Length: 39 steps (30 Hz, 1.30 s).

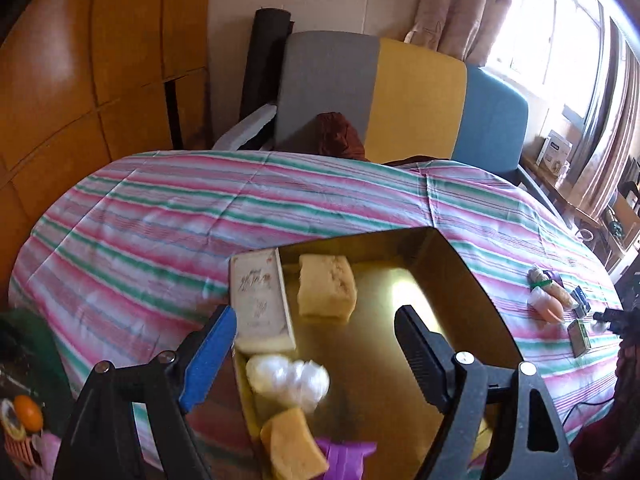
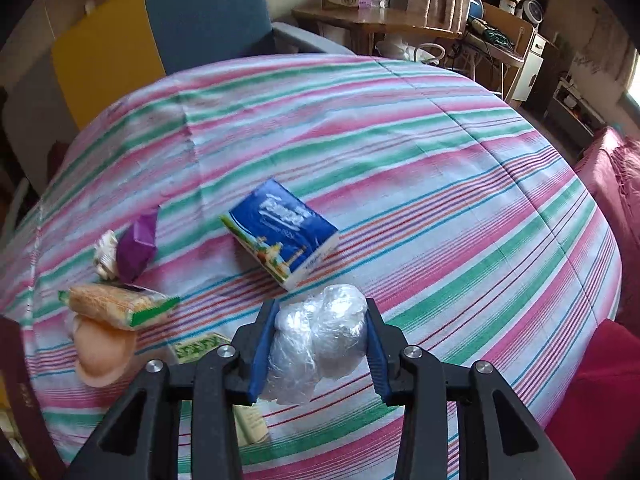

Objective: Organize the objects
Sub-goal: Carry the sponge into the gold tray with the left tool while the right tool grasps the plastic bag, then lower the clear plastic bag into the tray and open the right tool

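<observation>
So the desk (image 1: 160, 208) with the striped cloth fills most of both views. My gold tray (image 1: 460, 276) sits lower middle of the left view, with a white box (image 1: 260, 304), two yellow sponges (image 1: 326, 288) and a plastic wad (image 1: 288, 378) inside. My left claw (image 1: 316, 344) hangs wide and empty above it. My right claw (image 2: 320, 348) is squeezing a crumpled plastic bag (image 2: 320, 344), bottom center, blue tissue pack (image 2: 280, 232) just above.

purple packet (image 1: 346, 456) cut off below, shelf clutter (image 2: 500, 12) too small
</observation>
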Motion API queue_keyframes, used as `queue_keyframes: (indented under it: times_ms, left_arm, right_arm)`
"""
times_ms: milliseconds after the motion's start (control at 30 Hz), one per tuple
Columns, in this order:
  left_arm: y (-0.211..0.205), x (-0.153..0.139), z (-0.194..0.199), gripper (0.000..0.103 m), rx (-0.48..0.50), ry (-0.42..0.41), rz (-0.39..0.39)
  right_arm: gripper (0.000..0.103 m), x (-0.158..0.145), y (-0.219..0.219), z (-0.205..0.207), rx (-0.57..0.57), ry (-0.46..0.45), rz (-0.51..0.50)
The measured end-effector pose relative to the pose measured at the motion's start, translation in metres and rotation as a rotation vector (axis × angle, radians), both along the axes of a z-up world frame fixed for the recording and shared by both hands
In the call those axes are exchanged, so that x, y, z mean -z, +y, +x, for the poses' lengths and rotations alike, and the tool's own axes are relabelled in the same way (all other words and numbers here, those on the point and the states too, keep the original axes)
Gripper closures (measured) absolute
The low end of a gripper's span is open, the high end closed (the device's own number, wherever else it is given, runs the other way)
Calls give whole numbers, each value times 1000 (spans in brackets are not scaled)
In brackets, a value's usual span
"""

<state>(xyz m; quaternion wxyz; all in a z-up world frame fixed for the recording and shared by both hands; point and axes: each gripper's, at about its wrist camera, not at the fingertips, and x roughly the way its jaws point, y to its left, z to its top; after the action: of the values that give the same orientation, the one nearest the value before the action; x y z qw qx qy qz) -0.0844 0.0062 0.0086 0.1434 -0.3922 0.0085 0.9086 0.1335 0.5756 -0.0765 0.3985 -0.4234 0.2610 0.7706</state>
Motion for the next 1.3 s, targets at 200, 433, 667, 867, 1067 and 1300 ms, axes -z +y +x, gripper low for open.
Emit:
queue_keyframes:
  times_ms: [200,433,667,867,1067,1300]
  left_arm:
    - [-15,6,17,21,-49,-1,7]
    - [-27,14,22,22,-62,-23,52]
    - [-45,23,19,22,-82,-77,105]
    - [-76,38,13,31,-126,-175,194]
    - [-88,45,17,31,-145,-174,198]
    - [-86,49,19,34,-142,-183,184]
  right_arm:
    - [61,-67,-54,-26,-200,171,55]
    - [61,-115,-201,-108,-659,275,81]
    - [61,-76,-338,-176,-993,213,-30]
    - [61,-28,-406,-217,-1100,122,-84]
    - [60,3,-437,-250,-1096,60,-106]
    - [28,18,-447,-275,-1104,79,-185]
